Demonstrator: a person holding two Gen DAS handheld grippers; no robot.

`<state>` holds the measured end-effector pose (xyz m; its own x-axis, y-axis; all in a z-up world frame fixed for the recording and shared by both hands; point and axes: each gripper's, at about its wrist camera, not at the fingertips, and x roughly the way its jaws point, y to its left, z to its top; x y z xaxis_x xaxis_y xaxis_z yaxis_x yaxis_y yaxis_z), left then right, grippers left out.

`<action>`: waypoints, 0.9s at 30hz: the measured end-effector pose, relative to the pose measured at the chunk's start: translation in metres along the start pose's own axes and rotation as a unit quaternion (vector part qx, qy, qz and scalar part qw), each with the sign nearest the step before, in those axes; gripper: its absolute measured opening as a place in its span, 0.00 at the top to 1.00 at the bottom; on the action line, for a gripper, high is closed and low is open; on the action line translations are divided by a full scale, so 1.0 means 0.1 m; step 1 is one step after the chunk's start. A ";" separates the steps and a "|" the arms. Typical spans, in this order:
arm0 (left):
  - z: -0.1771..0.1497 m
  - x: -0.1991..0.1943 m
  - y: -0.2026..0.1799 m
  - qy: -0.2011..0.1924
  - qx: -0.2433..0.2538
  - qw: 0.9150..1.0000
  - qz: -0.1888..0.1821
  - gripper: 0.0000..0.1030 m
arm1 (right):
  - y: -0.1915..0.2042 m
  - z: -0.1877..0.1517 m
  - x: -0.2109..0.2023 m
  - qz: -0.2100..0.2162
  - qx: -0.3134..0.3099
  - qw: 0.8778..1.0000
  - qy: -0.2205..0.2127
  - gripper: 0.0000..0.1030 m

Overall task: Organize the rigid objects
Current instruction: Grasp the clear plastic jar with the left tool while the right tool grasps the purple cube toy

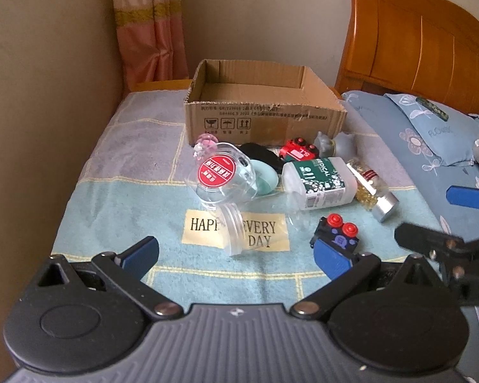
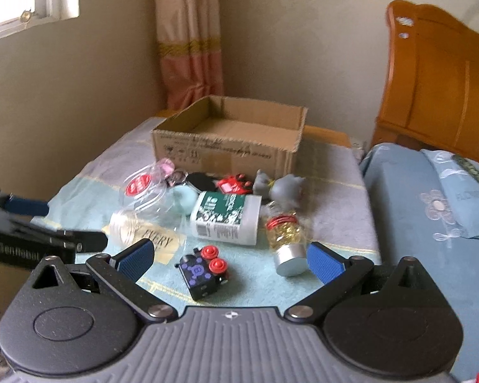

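An open cardboard box (image 1: 265,108) (image 2: 230,140) stands at the back of a towel-covered table. In front of it lie a clear jar with a red label (image 1: 222,177) (image 2: 140,188), a clear lid (image 1: 231,233), a white medical bottle (image 1: 319,182) (image 2: 226,217), a bottle of gold capsules (image 1: 372,191) (image 2: 285,236), a red toy car (image 1: 298,150) (image 2: 234,183), a grey figure (image 1: 333,142) (image 2: 281,188) and a black toy with red knobs (image 1: 337,234) (image 2: 204,271). My left gripper (image 1: 236,255) is open and empty before the lid. My right gripper (image 2: 230,258) is open, around the black toy.
A towel reading HAPPY EVERY DAY (image 1: 111,198) covers the table. A bed with a blue pillow (image 1: 431,127) and a wooden headboard (image 1: 415,38) lies to the right. A wall and a pink curtain (image 1: 150,25) stand at the left and back.
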<state>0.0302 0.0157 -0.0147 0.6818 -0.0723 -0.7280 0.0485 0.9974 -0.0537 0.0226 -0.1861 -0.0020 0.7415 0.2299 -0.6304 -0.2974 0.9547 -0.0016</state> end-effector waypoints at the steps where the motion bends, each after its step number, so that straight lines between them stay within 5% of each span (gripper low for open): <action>1: 0.01 0.02 0.01 0.002 0.001 1.000 0.001 0.01 | -0.02 -0.01 0.04 0.001 -0.004 1.000 0.006 0.00; 17: 0.25 0.68 0.03 0.069 0.012 0.997 -0.043 0.01 | 0.11 -0.27 0.95 0.104 -0.088 0.984 0.115 0.00; 27: 0.43 0.96 -0.04 0.086 -0.014 0.993 -0.074 0.01 | 0.16 -0.21 1.16 0.125 -0.126 0.979 0.104 0.00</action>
<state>0.1272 0.0048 -0.0551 0.5341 -0.2198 -0.8164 0.1168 0.9755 -0.1862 0.0913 -0.1479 -0.0915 0.4953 0.3825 -0.7800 -0.6127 0.7903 -0.0015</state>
